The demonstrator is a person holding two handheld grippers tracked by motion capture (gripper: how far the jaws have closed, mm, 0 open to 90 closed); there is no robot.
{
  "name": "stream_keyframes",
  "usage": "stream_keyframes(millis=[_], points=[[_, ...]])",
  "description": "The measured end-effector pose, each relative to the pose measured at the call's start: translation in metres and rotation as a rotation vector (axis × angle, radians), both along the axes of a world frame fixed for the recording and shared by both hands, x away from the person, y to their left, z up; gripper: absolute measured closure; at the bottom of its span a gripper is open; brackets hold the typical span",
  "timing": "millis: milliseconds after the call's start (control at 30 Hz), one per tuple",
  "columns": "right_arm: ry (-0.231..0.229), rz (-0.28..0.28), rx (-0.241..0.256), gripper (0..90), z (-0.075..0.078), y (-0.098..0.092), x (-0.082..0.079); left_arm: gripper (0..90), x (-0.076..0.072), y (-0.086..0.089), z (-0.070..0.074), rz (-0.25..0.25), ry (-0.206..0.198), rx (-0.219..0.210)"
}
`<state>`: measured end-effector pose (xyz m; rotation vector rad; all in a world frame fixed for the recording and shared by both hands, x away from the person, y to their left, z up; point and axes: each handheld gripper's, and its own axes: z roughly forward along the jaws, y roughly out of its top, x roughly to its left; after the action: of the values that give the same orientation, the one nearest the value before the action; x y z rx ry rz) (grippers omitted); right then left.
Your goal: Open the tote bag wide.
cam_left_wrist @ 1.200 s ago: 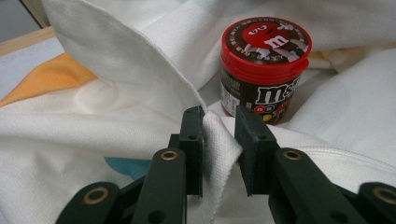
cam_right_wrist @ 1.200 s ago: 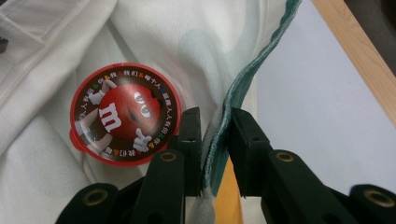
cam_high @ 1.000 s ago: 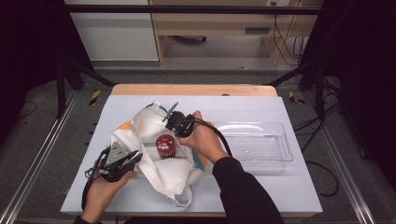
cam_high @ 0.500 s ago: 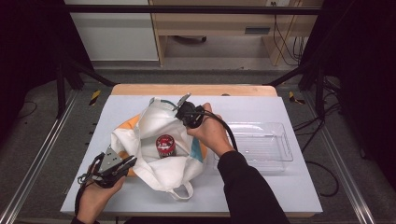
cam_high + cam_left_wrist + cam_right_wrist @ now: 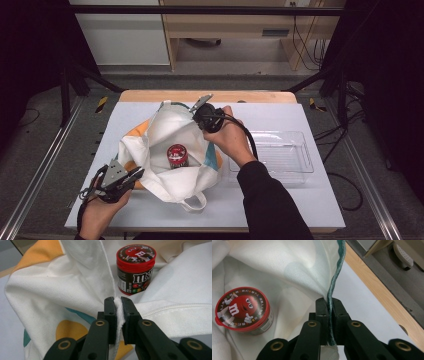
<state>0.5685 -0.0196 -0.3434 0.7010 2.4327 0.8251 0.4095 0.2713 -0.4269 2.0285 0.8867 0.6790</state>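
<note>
Inside the gaping white tote bag [image 5: 170, 131] stands a red-lidded candy jar [image 5: 177, 155].

The white cloth tote bag [image 5: 170, 135] carries orange, yellow and teal patches. Inside it, the round candy tub [image 5: 177, 155] has a red lid with a cartoon figure and a dark brown body with white lettering. At 3 o'clock, the clear plastic tray [image 5: 295, 170] lies on the pale grey desk [image 5: 320, 200].

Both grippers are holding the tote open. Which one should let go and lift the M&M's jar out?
Probably the right gripper: its hand lies beside the M&M's jar and the clear tray; the left gripper pins the tote bag at the near rim.
</note>
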Motion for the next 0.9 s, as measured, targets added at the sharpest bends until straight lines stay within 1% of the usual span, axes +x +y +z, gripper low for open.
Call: stream_keyframes(millis=[67, 133, 233, 300, 367, 433, 533, 633, 667, 700, 733, 833, 867, 900], points=[[-0.008, -0.001, 0.006, 86.1, 0.004, -0.002, 0.001, 83.8, -0.002, 0.002, 0.001, -0.002, 0.000, -0.015], [-0.018, -0.005, 0.008, 86.0, 0.007, -0.005, 0.003, 83.9, -0.003, 0.004, 0.002, 0.000, -0.003, -0.015], [-0.015, -0.018, 0.011, 86.1, 0.008, -0.008, 0.007, 84.0, -0.005, 0.007, 0.001, 0.003, 0.001, -0.016], [-0.016, -0.028, 0.006, 86.1, 0.007, -0.010, 0.010, 84.0, -0.006, 0.008, -0.001, 0.002, 0.005, -0.011], [-0.010, -0.039, 0.011, 86.1, 0.004, -0.012, 0.013, 84.0, -0.005, 0.008, -0.002, -0.002, 0.009, 0.009], [-0.005, -0.051, 0.009, 86.1, 0.001, -0.013, 0.016, 84.0, -0.005, 0.008, -0.003, -0.003, 0.013, 0.017], [0.003, -0.057, -0.002, 86.1, -0.002, -0.014, 0.019, 84.1, -0.005, 0.007, -0.003, -0.002, 0.009, 0.022], [-0.001, -0.056, 0.005, 86.1, -0.001, -0.014, 0.019, 84.1, -0.007, 0.006, -0.004, -0.003, 0.006, 0.037], [-0.002, -0.054, 0.004, 86.1, 0.000, -0.014, 0.018, 84.1, -0.007, 0.006, -0.004, -0.009, 0.009, 0.051], [-0.003, -0.052, 0.002, 86.1, 0.000, -0.014, 0.018, 84.2, -0.007, 0.006, -0.004, -0.012, 0.011, 0.058], [-0.004, -0.051, -0.001, 86.1, -0.001, -0.015, 0.018, 84.1, -0.007, 0.006, -0.005, -0.011, 0.011, 0.053], [0.008, -0.056, -0.016, 86.0, -0.005, -0.016, 0.020, 84.2, -0.008, 0.007, -0.007, -0.011, 0.019, 0.061], [0.017, -0.059, -0.031, 86.0, -0.008, -0.016, 0.021, 84.2, -0.008, 0.007, -0.008, -0.011, 0.022, 0.058], [0.026, -0.062, -0.034, 86.0, -0.012, -0.017, 0.022, 84.2, -0.008, 0.007, -0.009, -0.013, 0.025, 0.064]])
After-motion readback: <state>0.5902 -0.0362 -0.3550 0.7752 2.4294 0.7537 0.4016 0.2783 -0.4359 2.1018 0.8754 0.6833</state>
